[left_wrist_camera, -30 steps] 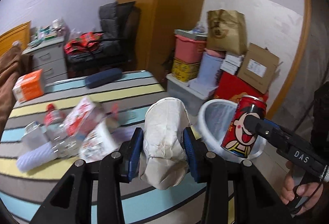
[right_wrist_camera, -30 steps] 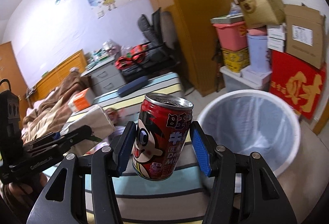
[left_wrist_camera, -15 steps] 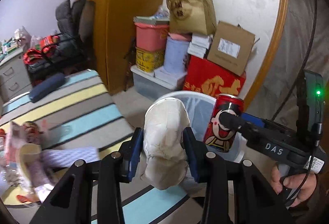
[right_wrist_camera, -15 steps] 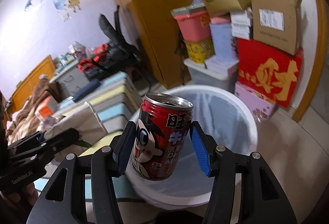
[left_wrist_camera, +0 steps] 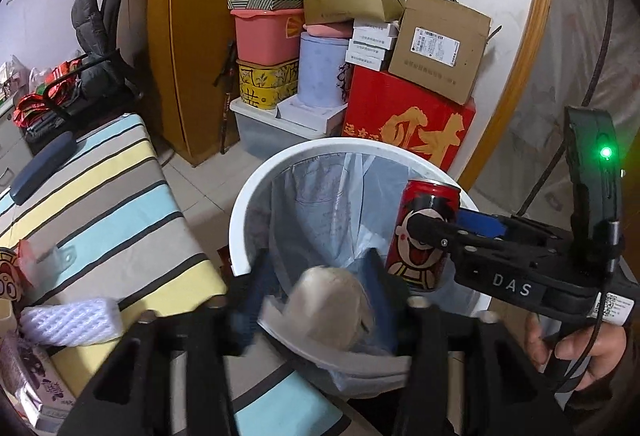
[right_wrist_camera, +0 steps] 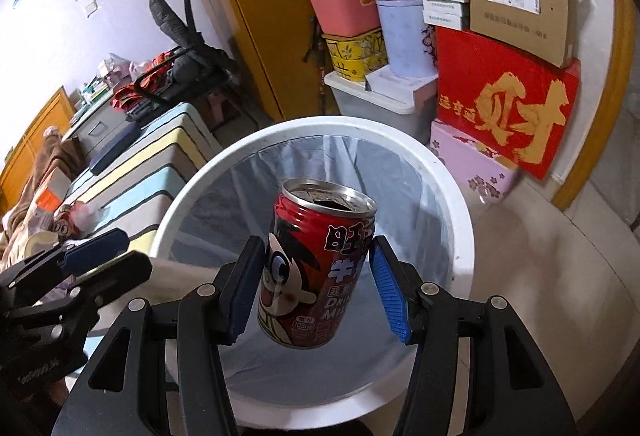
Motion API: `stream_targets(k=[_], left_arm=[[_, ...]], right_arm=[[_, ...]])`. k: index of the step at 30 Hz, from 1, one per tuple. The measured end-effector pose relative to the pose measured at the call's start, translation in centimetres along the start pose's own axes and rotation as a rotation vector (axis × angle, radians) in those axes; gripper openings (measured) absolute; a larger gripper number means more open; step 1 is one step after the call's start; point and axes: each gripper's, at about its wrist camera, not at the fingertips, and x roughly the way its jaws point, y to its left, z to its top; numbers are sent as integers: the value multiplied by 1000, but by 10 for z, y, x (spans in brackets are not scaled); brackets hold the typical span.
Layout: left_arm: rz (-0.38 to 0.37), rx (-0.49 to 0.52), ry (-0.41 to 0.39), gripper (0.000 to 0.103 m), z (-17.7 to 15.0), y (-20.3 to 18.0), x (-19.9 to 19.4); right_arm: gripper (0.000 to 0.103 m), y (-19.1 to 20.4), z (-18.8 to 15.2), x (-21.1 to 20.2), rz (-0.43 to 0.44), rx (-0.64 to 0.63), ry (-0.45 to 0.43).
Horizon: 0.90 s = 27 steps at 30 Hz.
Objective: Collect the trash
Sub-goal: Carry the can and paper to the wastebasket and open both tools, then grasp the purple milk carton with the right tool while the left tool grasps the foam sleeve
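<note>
A white trash bin [left_wrist_camera: 240, 220] with a clear liner stands on the floor beside the striped table; it also shows in the right wrist view [right_wrist_camera: 456, 195]. My left gripper [left_wrist_camera: 316, 300] has its jaws spread, and the crumpled beige paper wad [left_wrist_camera: 328, 308] is blurred between them, over the bin's near rim. My right gripper [right_wrist_camera: 316, 292] has its blue pads spread wide, apart from the red cartoon drink can [right_wrist_camera: 316, 268], which hangs upright over the bin mouth. The can [left_wrist_camera: 424, 232] and the right gripper [left_wrist_camera: 448, 232] show in the left wrist view too.
The striped table [left_wrist_camera: 100, 195] on the left carries a white foam sleeve [left_wrist_camera: 72, 322], snack wrappers [left_wrist_camera: 8, 276] and a dark blue case [left_wrist_camera: 44, 163]. Stacked boxes, a red carton [left_wrist_camera: 408, 123] and tubs stand behind the bin by the wooden wardrobe [left_wrist_camera: 224, 15].
Both grippers moved from the table to over the bin. Both have opened: the paper wad and the can are no longer clamped.
</note>
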Motion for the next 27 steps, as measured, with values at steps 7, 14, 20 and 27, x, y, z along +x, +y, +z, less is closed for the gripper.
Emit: stream_targets(k=[7,14,20,27], left_arm=[[22,-23,-10,63,-2,7,-8],[60,-42,-50,64,-9,17,-39],[101,-79,-96,65,-22,33,-72],[169,-103,-144,67,-39,54,-111]], right_arm=[[64,-2,1,-7,0,16,-27],[64,10,1,-24,10,18,-82],[64,31,-2,-42,39,1,-126],[64,63,-9,-56,82,-52,-170]])
